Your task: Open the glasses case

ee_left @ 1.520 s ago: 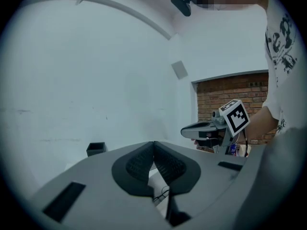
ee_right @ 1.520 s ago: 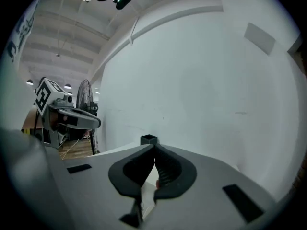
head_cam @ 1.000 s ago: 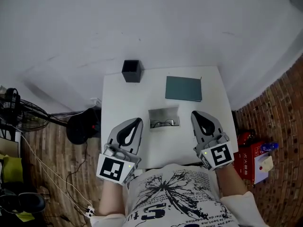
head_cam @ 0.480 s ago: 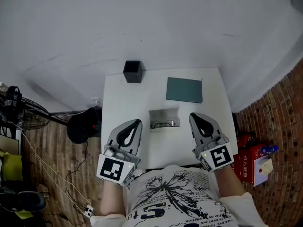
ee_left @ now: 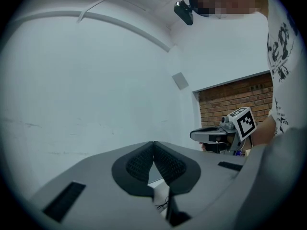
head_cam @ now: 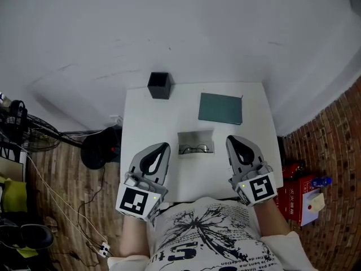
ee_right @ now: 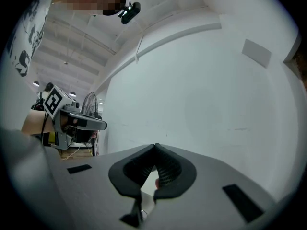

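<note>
A grey glasses case (head_cam: 196, 135) lies in the middle of the small white table (head_cam: 141, 117), its lid up, with a pair of thin-framed glasses (head_cam: 196, 148) showing in it. My left gripper (head_cam: 162, 146) hovers to the case's left near the table's front edge, jaws shut and empty; in the left gripper view its pads (ee_left: 153, 145) meet at the tip. To the case's right my right gripper (head_cam: 233, 139) is also shut and empty, its pads (ee_right: 156, 148) closed together. Each gripper view shows the other gripper, the right gripper (ee_left: 216, 135) and the left gripper (ee_right: 76, 122).
A flat teal case or book (head_cam: 220, 108) lies at the table's back right, and a black cube-shaped box (head_cam: 159, 85) stands at the back left. On the floor are a fan (head_cam: 22, 131), a black round object (head_cam: 98, 148), cables at left, and a red box (head_cam: 299, 193) at right.
</note>
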### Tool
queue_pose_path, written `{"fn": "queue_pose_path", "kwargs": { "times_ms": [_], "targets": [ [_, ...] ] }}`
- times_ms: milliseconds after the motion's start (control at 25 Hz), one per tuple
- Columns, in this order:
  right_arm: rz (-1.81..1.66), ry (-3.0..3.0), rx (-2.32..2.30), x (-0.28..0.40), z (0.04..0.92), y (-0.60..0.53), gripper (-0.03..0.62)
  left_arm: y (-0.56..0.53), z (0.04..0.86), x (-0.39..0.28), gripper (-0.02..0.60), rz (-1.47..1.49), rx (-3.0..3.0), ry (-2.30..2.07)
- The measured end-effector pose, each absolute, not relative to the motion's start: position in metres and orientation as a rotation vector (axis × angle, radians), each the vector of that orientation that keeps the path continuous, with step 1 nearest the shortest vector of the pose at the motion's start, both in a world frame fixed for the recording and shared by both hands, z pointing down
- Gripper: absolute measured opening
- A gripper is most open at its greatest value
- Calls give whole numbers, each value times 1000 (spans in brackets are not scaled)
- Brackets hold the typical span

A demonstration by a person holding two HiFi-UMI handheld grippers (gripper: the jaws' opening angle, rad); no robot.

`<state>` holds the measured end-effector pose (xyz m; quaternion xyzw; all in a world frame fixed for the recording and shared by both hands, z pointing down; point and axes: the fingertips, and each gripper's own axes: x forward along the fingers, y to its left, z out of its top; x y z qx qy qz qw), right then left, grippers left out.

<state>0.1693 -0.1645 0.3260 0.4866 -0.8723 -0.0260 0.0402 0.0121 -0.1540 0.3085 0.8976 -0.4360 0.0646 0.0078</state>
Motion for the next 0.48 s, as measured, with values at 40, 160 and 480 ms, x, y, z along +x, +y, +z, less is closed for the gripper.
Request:
{"fn": "queue_pose_path", "kwargs": {
  "times_ms": [40,160,480],
  "targets": [
    [-77,-2675,1489,170,326,-165,12,-154,309,13,14,205,2804,-1365],
    [-73,-2679,1481,170,327,-165,12,-155,309,14,14,206,2802,-1369],
    [-71,-2677,1465,168,334,-167,12,-156,316,8,14,188,2777,-1392]
  ]
}}
